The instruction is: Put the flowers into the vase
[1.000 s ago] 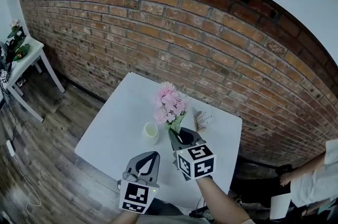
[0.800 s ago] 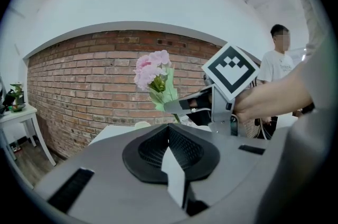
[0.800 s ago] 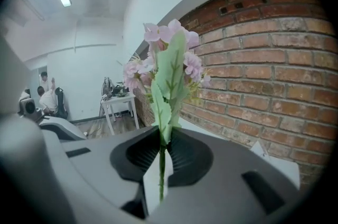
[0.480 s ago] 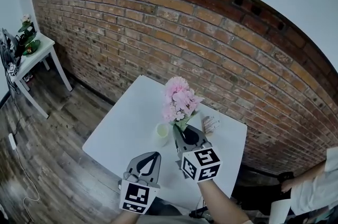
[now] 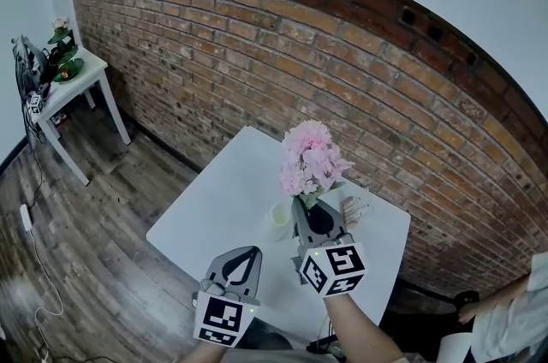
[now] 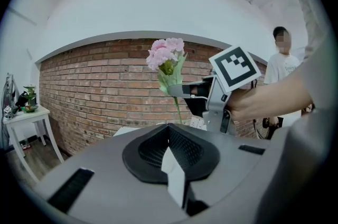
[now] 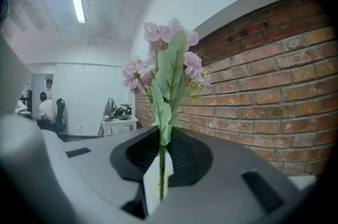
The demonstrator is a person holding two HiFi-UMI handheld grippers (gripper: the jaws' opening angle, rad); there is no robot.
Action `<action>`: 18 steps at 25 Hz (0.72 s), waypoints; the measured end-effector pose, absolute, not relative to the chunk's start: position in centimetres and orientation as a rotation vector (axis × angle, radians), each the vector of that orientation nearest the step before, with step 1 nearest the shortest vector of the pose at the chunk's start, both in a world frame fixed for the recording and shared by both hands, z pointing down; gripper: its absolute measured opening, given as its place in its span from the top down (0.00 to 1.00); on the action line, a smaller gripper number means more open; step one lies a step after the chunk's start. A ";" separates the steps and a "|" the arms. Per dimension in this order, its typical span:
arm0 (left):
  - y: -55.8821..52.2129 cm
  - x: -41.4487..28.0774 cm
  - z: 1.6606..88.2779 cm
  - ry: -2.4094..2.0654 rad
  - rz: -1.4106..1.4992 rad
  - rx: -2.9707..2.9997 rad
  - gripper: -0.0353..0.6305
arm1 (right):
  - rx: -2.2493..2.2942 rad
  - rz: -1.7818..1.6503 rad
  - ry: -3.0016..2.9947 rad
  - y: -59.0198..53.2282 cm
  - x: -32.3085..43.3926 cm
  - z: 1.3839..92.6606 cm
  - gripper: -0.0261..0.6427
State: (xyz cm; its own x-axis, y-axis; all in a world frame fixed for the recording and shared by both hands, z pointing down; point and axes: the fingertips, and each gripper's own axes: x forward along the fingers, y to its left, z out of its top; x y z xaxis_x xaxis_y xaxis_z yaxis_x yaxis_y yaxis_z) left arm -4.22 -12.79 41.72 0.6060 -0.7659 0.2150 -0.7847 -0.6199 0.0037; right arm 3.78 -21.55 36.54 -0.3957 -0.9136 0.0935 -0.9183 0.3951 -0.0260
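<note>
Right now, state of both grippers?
Left gripper: closed, nothing in it.
Right gripper: closed on the stem of the flowers.

The white table (image 5: 210, 220) is bare along its left and near parts, leaving open room to reach the vase (image 5: 280, 217) from those sides. Just to its right stands the right gripper (image 5: 304, 203), clamped on the pink flowers (image 5: 312, 163), with a small pale object (image 5: 353, 209) beyond; the brick wall (image 5: 257, 70) closes off the far side
</note>
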 end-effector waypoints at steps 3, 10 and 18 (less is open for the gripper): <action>-12.9 -4.8 41.6 -1.339 0.291 2.716 0.94 | 1.710 0.069 -2.601 -21.8 3.4 35.7 0.90; -13.0 -5.7 41.9 -1.378 0.297 2.693 0.94 | 1.753 -0.006 -2.651 -22.4 3.0 35.3 0.90; -13.2 -6.3 41.6 -1.415 0.297 2.671 0.94 | 1.797 -0.031 -2.680 -23.2 2.8 35.4 0.90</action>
